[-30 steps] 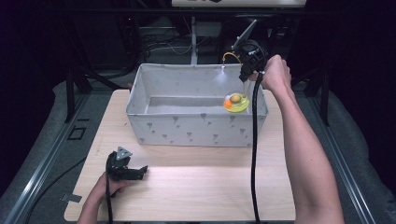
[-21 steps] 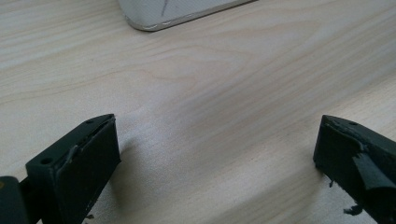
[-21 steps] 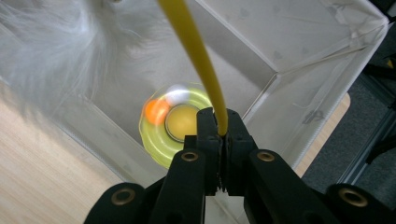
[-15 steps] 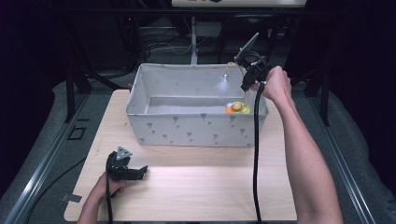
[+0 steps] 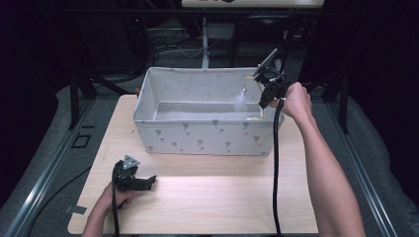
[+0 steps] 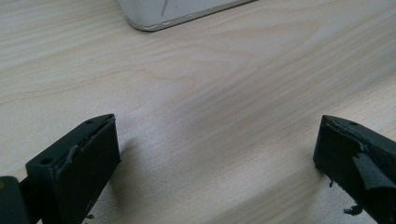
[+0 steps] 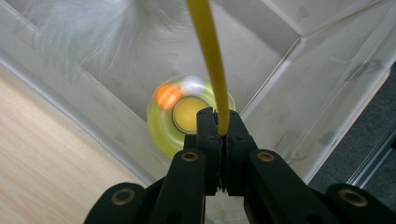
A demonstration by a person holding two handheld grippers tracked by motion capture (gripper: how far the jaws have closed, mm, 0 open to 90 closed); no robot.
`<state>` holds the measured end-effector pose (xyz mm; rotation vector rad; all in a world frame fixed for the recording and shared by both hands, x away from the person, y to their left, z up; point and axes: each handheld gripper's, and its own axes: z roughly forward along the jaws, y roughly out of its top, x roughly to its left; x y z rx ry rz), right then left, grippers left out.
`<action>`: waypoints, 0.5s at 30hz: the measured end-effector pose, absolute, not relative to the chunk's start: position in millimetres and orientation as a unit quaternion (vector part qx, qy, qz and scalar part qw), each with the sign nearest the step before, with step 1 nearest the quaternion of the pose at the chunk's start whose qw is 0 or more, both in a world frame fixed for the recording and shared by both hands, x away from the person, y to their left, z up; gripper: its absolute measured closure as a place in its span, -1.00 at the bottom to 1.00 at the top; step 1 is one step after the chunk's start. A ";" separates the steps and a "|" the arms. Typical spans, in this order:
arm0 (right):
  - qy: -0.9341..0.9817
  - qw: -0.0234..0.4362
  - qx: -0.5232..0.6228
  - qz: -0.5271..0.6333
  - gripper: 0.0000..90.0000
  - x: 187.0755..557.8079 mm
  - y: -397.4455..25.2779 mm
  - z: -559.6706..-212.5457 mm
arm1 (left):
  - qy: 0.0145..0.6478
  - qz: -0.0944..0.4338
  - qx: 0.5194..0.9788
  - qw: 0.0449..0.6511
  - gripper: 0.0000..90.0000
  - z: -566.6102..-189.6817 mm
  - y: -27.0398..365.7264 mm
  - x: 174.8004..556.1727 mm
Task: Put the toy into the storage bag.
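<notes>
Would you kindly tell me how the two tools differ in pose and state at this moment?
The left tool rests low on the wooden table, jaws wide apart and empty. The right tool is raised over the grey bin's right end, jaws shut on a yellow stick with a white feathery tuft. Both are black, two-jawed and hand-held.

Yellow stick point(image 7: 208, 56), yellow-green disc point(image 7: 164, 128), grey patterned bin point(image 5: 207, 136), pale wood table point(image 5: 207, 202).

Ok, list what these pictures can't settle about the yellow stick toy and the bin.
- Toy base, right gripper view: blurred, so its orange and white parts can't be identified.
- Yellow stick: top cut off by the frame edge; white feathery tuft smeared.
- High view: bin near wall hides most of the base.
- Left claw: open over bare table.
</notes>
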<state>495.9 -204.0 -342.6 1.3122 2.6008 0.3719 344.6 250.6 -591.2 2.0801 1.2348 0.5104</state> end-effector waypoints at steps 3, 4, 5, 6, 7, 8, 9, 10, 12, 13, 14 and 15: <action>0.882 0.100 0.445 0.120 0.97 493.6 -207.4 -347.4 | 0.472 0.195 0.795 0.328 -0.99 -591.2 250.6 344.6; 0.881 0.099 0.447 0.119 0.97 492.5 -208.7 -349.1 | 0.472 0.195 0.795 0.328 -0.99 -591.2 250.6 344.6; 0.880 0.099 0.448 0.120 0.97 491.5 -210.7 -351.0 | 0.472 0.195 0.795 0.328 -0.99 -591.2 250.6 344.6; 0.881 0.095 0.449 0.118 0.97 490.5 -213.3 -352.3 | 0.472 0.195 0.795 0.328 -0.99 -591.2 250.5 344.6; 0.878 0.096 0.453 0.122 0.97 489.4 -214.4 -353.8 | 0.472 0.195 0.795 0.328 -0.99 -591.2 250.5 344.6; 0.879 0.095 0.452 0.120 0.97 488.5 -216.5 -354.3 | 0.472 0.195 0.795 0.328 -0.99 -591.2 250.5 344.6; 0.878 0.093 0.453 0.120 0.97 487.4 -218.2 -355.1 | 0.472 0.195 0.795 0.328 -0.99 -591.2 250.5 344.6; 0.878 0.093 0.454 0.119 0.97 486.5 -219.9 -356.1 | 0.472 0.195 0.795 0.328 -0.99 -591.2 250.5 344.6; 0.877 0.089 0.457 0.120 0.97 484.9 -223.1 -358.7 | 0.472 0.194 0.795 0.328 -0.99 -591.0 250.5 344.5; 0.874 0.089 0.462 0.122 0.97 483.9 -224.8 -361.0 | 0.472 0.196 0.794 0.328 -0.99 -591.3 250.3 344.4; 0.876 0.087 0.460 0.118 0.97 484.0 -226.3 -361.3 | 0.472 0.194 0.795 0.328 -0.99 -591.0 250.5 344.5; 0.875 0.086 0.462 0.120 0.97 483.7 -227.9 -363.4 | 0.472 0.196 0.794 0.328 -0.99 -591.3 250.3 344.5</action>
